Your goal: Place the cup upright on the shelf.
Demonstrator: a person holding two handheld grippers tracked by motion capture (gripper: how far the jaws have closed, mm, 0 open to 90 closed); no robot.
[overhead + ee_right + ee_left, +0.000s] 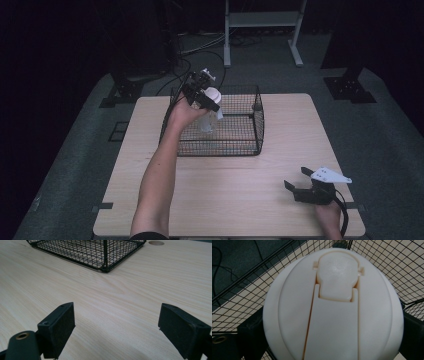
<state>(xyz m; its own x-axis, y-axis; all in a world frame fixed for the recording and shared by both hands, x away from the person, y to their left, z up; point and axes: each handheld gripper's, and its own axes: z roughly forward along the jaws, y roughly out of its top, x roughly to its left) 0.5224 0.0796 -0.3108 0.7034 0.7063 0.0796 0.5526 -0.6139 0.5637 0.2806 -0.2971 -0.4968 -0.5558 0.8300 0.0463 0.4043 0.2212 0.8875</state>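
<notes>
Left gripper (206, 96) clamps a clear bottle's smooth, round white flip-top lid (333, 307) above the black wire-mesh basket (258, 131). Right gripper (300, 182), jaws wide apart, rests on bare pale woodgrain table (120, 290), basket corner ahead.

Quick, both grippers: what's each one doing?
Left gripper: shut on the white-lidded bottle, over the wire basket.
Right gripper: open, holding nothing.

Dark room, grey carpet floor (385, 135), white frame stand (262, 30) behind, black cables (200, 50) trailing.
</notes>
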